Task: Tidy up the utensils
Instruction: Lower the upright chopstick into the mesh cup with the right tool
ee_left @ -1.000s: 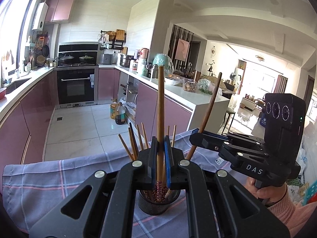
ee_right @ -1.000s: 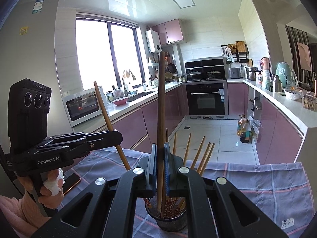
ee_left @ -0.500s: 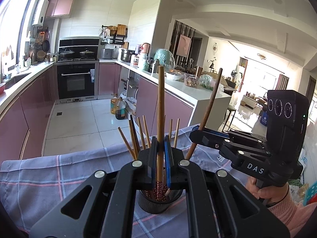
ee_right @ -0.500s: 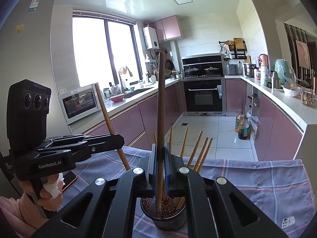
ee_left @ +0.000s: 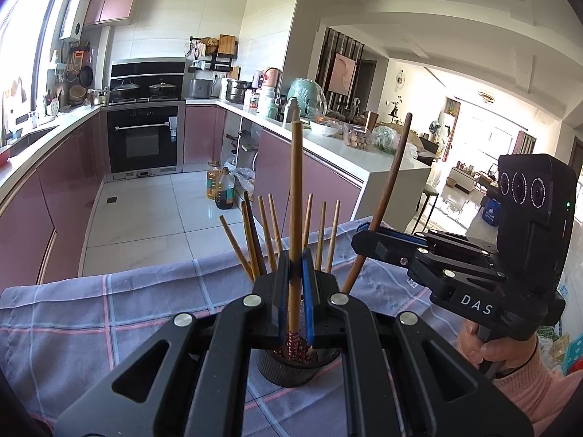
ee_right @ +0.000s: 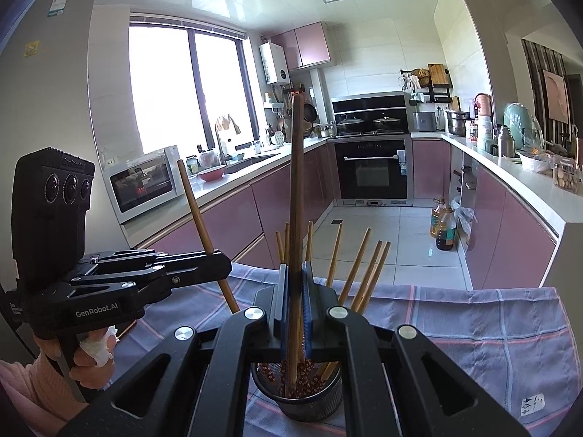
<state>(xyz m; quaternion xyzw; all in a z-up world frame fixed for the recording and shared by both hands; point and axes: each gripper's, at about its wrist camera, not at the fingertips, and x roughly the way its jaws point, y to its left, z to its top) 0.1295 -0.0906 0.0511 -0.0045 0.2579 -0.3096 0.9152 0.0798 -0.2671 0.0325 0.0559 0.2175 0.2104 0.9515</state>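
Note:
A dark mesh holder (ee_left: 291, 367) stands on the purple plaid cloth (ee_left: 109, 309), with several wooden chopsticks (ee_left: 267, 233) leaning in it. My left gripper (ee_left: 296, 255) is shut on an upright light-brown chopstick (ee_left: 296, 182) whose red patterned end reaches into the holder. From the right, my right gripper (ee_left: 371, 240) is shut on a dark brown chopstick (ee_left: 395, 174) slanting toward the holder. In the right wrist view the right gripper (ee_right: 296, 269) grips that dark chopstick (ee_right: 297, 182) above the holder (ee_right: 297, 400). The left gripper (ee_right: 218, 266) holds the light chopstick (ee_right: 196, 211) at the left.
The cloth (ee_right: 455, 320) ends at the table's far edge, with tiled kitchen floor beyond. Oil bottles (ee_left: 220, 189) stand on the floor by the pink cabinets. A hand in a pink sleeve (ee_left: 539, 382) holds each gripper. A dark flat object (ee_right: 125, 327) lies under the left gripper.

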